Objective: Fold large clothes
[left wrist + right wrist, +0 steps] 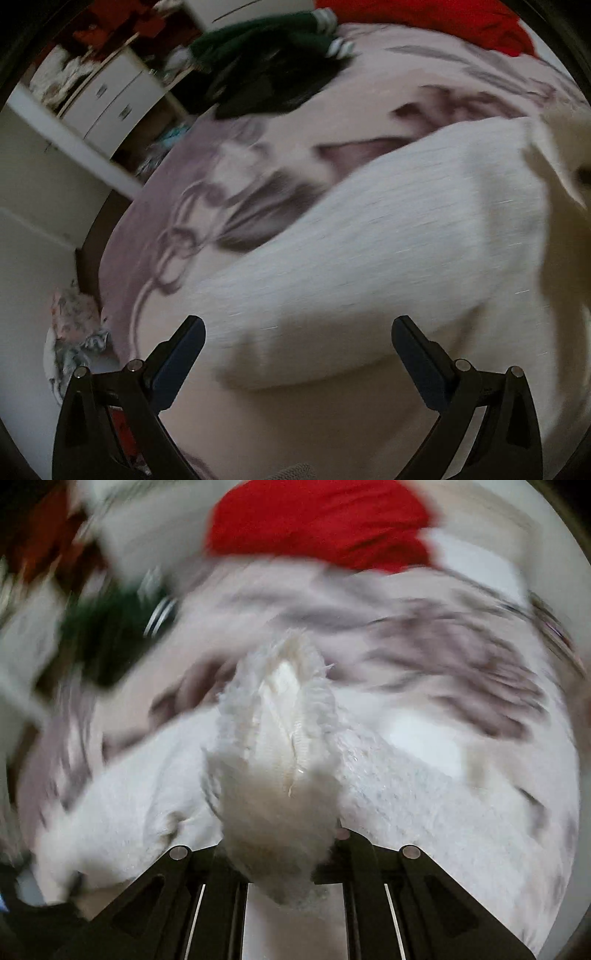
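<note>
Left gripper (297,332): jaws stand wide apart with nothing between them; it points down over the near part of the white garment, and whether the fingers touch the cloth I cannot tell.
Right gripper (280,834): jaws closed tight on a bunched fold of the white garment; the fingertips are buried in the fluffy cloth, which bulges up between the two black arms.
White fluffy garment (388,258): spread across the near side of the bed in the left wrist view, its surface fine-ribbed and pale; one edge is lifted at the right border of that view. In the right wrist view (273,746) the pinched part rises as a shaggy ridge with a smoother cream strip in its middle.
Bedspread (229,206): mauve-pink with darker swirling flower shapes, lying under the garment.
Dark green garment (258,48): heaped at the far side of the bed, with white-striped cuffs, well apart from the white one.
Black garment (269,92): just beside the green heap, on its nearer side.
Red cloth (321,520): at the far edge of the bed.
White drawer unit (110,103): beside the bed, at the upper left.
Picture quality: both views are motion-blurred, the right wrist view heavily.
</note>
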A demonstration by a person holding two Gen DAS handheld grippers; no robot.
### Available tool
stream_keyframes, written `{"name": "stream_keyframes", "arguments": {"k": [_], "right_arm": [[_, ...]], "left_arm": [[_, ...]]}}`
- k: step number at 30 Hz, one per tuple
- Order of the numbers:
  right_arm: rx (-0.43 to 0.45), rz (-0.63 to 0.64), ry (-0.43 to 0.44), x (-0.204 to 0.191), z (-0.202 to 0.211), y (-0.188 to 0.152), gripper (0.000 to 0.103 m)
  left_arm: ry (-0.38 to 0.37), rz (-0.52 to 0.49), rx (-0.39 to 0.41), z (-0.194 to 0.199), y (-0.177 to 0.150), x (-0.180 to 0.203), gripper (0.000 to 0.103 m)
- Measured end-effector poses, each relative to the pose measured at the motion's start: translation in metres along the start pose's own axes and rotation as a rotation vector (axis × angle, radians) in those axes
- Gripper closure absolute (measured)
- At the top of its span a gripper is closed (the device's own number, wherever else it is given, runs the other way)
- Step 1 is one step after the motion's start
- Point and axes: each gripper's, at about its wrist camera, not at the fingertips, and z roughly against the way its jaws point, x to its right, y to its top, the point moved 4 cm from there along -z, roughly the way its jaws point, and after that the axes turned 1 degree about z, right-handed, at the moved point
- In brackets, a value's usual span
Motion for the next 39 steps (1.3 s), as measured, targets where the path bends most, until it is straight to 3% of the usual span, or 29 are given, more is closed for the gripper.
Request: {"name": "stream_keyframes", "arguments": {"k": [4,6,8,9,10,11,13,14,16,18,21,23,25,28,30,34,37,39], "right_arm": [[-0.18,0.068,0.001,-0.045,-0.079,-0.033,0.09],[-0.195,-0.013,0.024,-0.034,-0.077,-0.041,0.088],[-0.178,-0.187,0.123,-0.007,-0.049,-0.053,0.067],[-0.167,-0.251,0.147,0.006,-0.037,-0.059,0.047],[-0.139,-0.331,0.161,0.025,-0.016,-0.07,0.043],[-0.111,-0.398,0.154,0.048,0.009,-0.083,0.043],[-0.087,-0.483,0.046,0.09,0.051,-0.116,0.043],[-0.104,-0.517,-0.072,0.118,0.072,-0.145,0.043],[-0.189,-0.551,-0.221,0.16,0.088,-0.192,0.043],[-0.296,-0.592,-0.257,0.19,0.082,-0.237,0.043],[-0.374,-0.613,-0.238,0.216,0.054,-0.277,0.043],[-0.365,-0.617,-0.274,0.229,0.037,-0.282,0.044],[-0.284,-0.721,-0.354,0.267,0.038,-0.285,0.047],[-0.247,-0.937,-0.324,0.307,0.039,-0.311,0.048],[-0.245,-0.989,-0.285,0.311,0.044,-0.322,0.048],[-0.263,-0.919,-0.256,0.285,0.082,-0.326,0.048],[-0.242,-0.904,-0.164,0.245,0.11,-0.325,0.047],[-0.247,-0.907,-0.112,0.217,0.12,-0.322,0.047]], "left_arm": [[-0.006,0.011,-0.028,-0.018,-0.01,-0.025,0.0],[-0.03,0.013,-0.037,-0.019,-0.016,-0.032,0.0],[-0.05,0.01,-0.043,-0.021,-0.018,-0.039,0.0],[-0.056,0.006,-0.044,-0.02,-0.021,-0.041,0.0],[-0.06,0.004,-0.047,-0.02,-0.023,-0.044,0.0],[-0.062,0.003,-0.051,-0.02,-0.025,-0.045,0.0],[-0.063,0.011,-0.065,-0.022,-0.03,-0.048,0.0],[-0.065,0.018,-0.072,-0.023,-0.031,-0.049,0.0],[-0.067,0.03,-0.088,-0.027,-0.035,-0.047,0.0],[-0.074,0.033,-0.105,-0.031,-0.038,-0.044,0.0],[-0.077,0.025,-0.128,-0.036,-0.042,-0.038,0.0],[-0.082,0.027,-0.131,-0.037,-0.044,-0.037,0.0],[-0.082,0.037,-0.119,-0.037,-0.045,-0.038,0.0],[-0.09,0.07,-0.093,-0.036,-0.043,-0.042,0.0],[-0.139,0.095,-0.092,-0.037,-0.042,-0.045,0.0],[-0.294,0.216,-0.149,-0.044,-0.048,-0.057,0.0],[-0.489,0.45,-0.277,-0.063,-0.065,-0.073,0.0],[-0.634,0.646,-0.339,-0.078,-0.078,-0.082,0.009]]}}
